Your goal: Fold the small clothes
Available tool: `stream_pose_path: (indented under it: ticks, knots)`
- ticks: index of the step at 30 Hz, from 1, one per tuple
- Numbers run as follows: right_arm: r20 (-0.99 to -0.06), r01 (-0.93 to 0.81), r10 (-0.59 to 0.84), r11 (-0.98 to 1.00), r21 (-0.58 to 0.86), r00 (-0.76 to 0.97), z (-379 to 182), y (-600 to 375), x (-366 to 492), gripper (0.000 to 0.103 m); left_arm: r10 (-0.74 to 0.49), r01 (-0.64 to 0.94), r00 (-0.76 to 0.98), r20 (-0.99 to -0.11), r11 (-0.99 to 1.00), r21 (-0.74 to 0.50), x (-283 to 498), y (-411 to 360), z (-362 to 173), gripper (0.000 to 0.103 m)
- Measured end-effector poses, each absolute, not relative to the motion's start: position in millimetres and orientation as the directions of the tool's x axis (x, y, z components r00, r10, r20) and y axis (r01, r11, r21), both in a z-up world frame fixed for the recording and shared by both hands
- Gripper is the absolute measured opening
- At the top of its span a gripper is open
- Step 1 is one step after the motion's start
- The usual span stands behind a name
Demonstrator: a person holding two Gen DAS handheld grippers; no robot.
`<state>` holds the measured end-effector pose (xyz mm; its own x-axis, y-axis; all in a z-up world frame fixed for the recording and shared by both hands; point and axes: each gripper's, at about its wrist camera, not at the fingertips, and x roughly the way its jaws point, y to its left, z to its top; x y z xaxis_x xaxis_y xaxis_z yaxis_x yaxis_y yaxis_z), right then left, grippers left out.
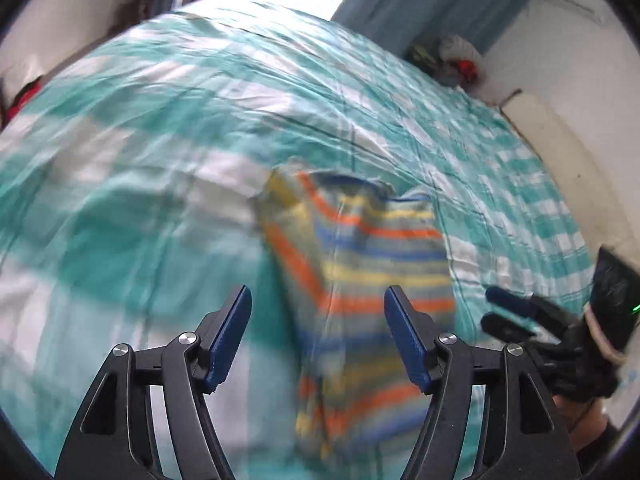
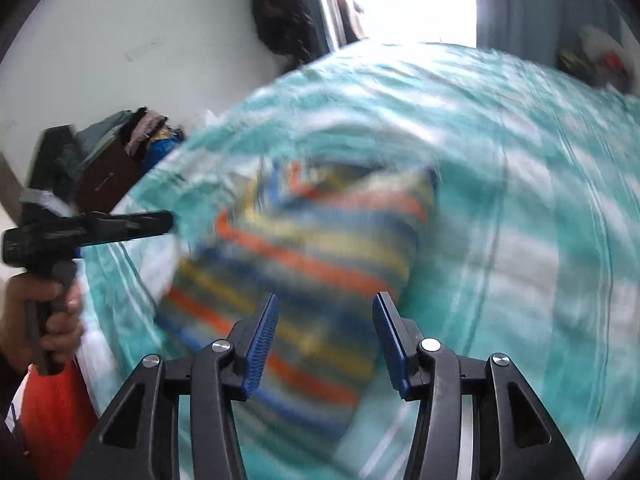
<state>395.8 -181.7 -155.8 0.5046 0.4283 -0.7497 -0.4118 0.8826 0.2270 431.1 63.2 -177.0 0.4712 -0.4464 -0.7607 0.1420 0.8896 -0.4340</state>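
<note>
The striped garment (image 1: 360, 280) lies on the bed (image 1: 140, 160), on its teal and white checked cover, and nothing grips it. In the left wrist view it sits a little to the right of the centre and runs down toward 6 o'clock, passing between the two blue pads; in the right wrist view (image 2: 304, 256) it sits at the centre and leans toward 7 o'clock. It looks like a compact, long packet with rather straight sides, and at its far end a dark blue edge, perhaps the collar, shows. Both pictures are blurred, so I cannot count the layers or say if the edges meet well.

The left gripper (image 1: 318, 334) has its jaws wide apart and holds nothing; the cloth is seen beyond them, and the pads do not press on it. The right gripper (image 2: 325, 344) has its jaws at a middle width, also with nothing between the pads.

In the left view the right gripper shows at 4 o'clock, just beside the garment's right edge. In the right view the left gripper (image 2: 160, 222) shows at 9 o'clock, near the garment's left edge, with the person's hand (image 2: 44, 320) on its handle.

My judgement: the folding of this piece is mostly done and it is released. What may remain is one more fold or some smoothing, and then other clothes, such as the pile (image 2: 148, 136) at 10 o'clock beside the bed.
</note>
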Motion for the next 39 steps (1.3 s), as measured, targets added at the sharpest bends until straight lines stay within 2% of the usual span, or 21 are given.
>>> stream_pose_path:
  ticks: [1,2,3,5,6,7,8,9,11,14,17,18,19,20,21,23,25,26,28,32,39]
  knots:
    - [-0.743,-0.416,0.454,0.872,0.258,0.491,-155.2,-179.2,409.6,0.049,-0.457,0.149,0.429,-0.779,0.887,-0.438,453.3,54.3,-188.9,0.071]
    - [-0.742,-0.411,0.488,0.857,0.31,0.459,-160.8,-178.3,433.2,0.049,-0.459,0.145,0.408,-0.789,0.886,-0.441,463.3,51.9,-199.3,0.064]
    - [-0.745,-0.391,0.491,0.859,0.329,0.452,-166.0,-176.9,448.4,0.046,-0.471,0.149,0.386,-0.793,0.88,-0.45,476.9,46.2,-210.6,0.042]
    - [-0.767,-0.344,0.5,0.859,0.38,0.402,-189.8,-175.6,482.4,0.046,-0.497,0.178,0.362,-0.789,0.868,-0.465,489.3,40.3,-223.7,0.015]
    - [-0.8,-0.29,0.507,0.857,0.427,0.32,-216.6,-177.3,506.5,0.044,-0.496,0.177,0.358,-0.791,0.868,-0.464,493.4,41.7,-229.1,0.015]
    - [-0.823,-0.24,0.49,0.869,0.433,0.287,-235.4,-177.5,515.5,0.031,-0.499,0.162,0.354,-0.791,0.866,-0.473,497.4,46.4,-234.8,0.015]
    - [-0.829,-0.223,0.477,0.877,0.426,0.292,-240.5,-175.5,520.0,0.023,-0.515,0.139,0.345,-0.785,0.855,-0.499,498.8,53.0,-239.2,0.017]
    - [-0.828,-0.229,0.461,0.885,0.404,0.32,-240.3,-175.8,521.0,0.017,-0.534,0.12,0.341,-0.774,0.841,-0.527,496.8,59.8,-239.5,0.023]
    - [-0.819,-0.251,0.434,0.898,0.36,0.376,-221.6,-174.7,510.9,0.017,-0.531,0.101,0.364,-0.765,0.839,-0.535,483.3,72.6,-228.3,0.032]
    - [-0.787,-0.3,0.415,0.904,0.304,0.457,-185.4,-177.5,468.0,0.021,-0.495,0.1,0.425,-0.757,0.858,-0.504,445.6,86.5,-204.1,0.065]
    - [-0.787,-0.324,0.39,0.911,0.255,0.478,-172.0,-170.5,406.7,0.031,-0.489,0.105,0.462,-0.739,0.858,-0.502,397.7,88.6,-192.3,0.083]
    - [-0.792,-0.323,0.389,0.911,0.256,0.471,-177.7,-166.0,389.3,0.041,-0.48,0.102,0.457,-0.749,0.865,-0.492,382.2,83.9,-195.5,0.087]
    - [-0.808,-0.319,0.383,0.913,0.256,0.448,-187.6,-160.3,374.6,0.052,-0.463,0.1,0.444,-0.767,0.876,-0.472,375.1,77.6,-200.4,0.087]
    - [-0.837,-0.314,0.372,0.914,0.256,0.402,-207.0,-154.5,365.0,0.055,-0.43,0.097,0.419,-0.8,0.897,-0.431,366.2,68.9,-209.9,0.086]
    - [-0.873,-0.3,0.336,0.925,0.235,0.353,-226.9,-148.0,355.6,0.056,-0.393,0.087,0.393,-0.831,0.916,-0.392,360.9,61.8,-217.8,0.079]
    - [-0.878,-0.283,0.263,0.947,0.154,0.4,-227.4,-139.6,341.8,0.055,-0.322,0.064,0.401,-0.857,0.944,-0.325,339.7,57.4,-215.4,0.076]
    - [-0.882,-0.271,0.232,0.954,0.125,0.411,-207.2,-134.6,330.4,0.057,-0.342,0.055,0.44,-0.83,0.933,-0.356,314.2,60.9,-197.8,0.083]
    - [-0.877,-0.251,0.228,0.959,0.128,0.424,-194.2,-134.6,322.1,0.06,-0.342,0.049,0.459,-0.82,0.932,-0.36,302.9,61.5,-189.9,0.092]
    - [-0.862,-0.205,0.179,0.975,0.09,0.474,-172.7,-135.6,302.5,0.086,-0.322,0.05,0.509,-0.798,0.937,-0.346,279.4,60.8,-173.8,0.096]
    - [-0.852,-0.162,0.083,0.987,-0.001,0.517,-150.4,-130.3,274.9,0.088,-0.284,0.051,0.544,-0.79,0.951,-0.306,251.2,58.3,-157.4,0.096]
    - [-0.833,-0.134,0.016,0.988,-0.07,0.553,-126.4,-136.1,244.1,0.088,-0.235,0.048,0.564,-0.792,0.966,-0.253,237.6,54.8,-151.6,0.096]
